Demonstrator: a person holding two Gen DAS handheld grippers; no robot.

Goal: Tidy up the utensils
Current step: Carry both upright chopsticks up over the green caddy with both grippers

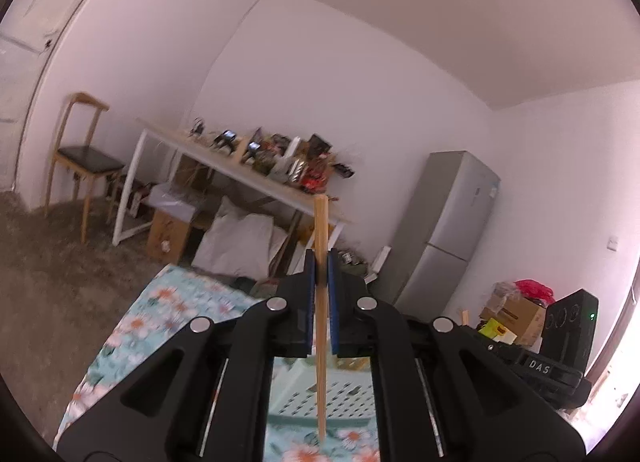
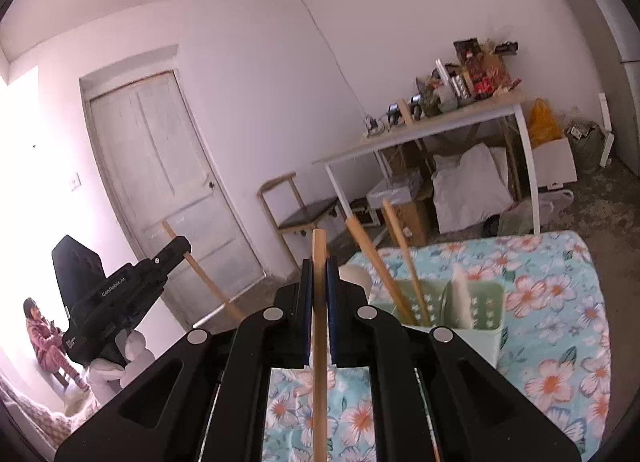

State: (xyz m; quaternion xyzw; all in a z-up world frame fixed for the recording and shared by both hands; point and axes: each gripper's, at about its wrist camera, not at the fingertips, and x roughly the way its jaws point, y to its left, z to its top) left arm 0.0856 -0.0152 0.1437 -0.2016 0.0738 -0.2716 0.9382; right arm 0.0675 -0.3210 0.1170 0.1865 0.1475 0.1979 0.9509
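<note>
A wooden chopstick [image 1: 321, 302] stands nearly upright between the blue pads of the left tongs [image 1: 321, 266], which are clamped on it; its lower tip hangs above a pale green perforated holder [image 1: 320, 398] on the flower-patterned cloth [image 1: 160, 314]. The right tongs [image 2: 319, 274] grip a second chopstick [image 2: 319, 342] the same way, upright, with its top poking above the pads. Just to the right of them, the green utensil holder [image 2: 476, 302] stands on the floral cloth [image 2: 560, 322] of the desk and already contains two slanting chopsticks [image 2: 376, 262] in its left compartment and a white utensil [image 2: 464, 298] in the next one. In the right wrist view, the left tongs [image 2: 176, 250] appear at the left, held by a white-gloved hand [image 2: 120, 362]. Behind stand a white door [image 2: 168, 189], a wooden chair [image 2: 296, 213] and a cluttered side table [image 2: 440, 129]; a grey fridge [image 1: 444, 229] shows in the left wrist view.
</note>
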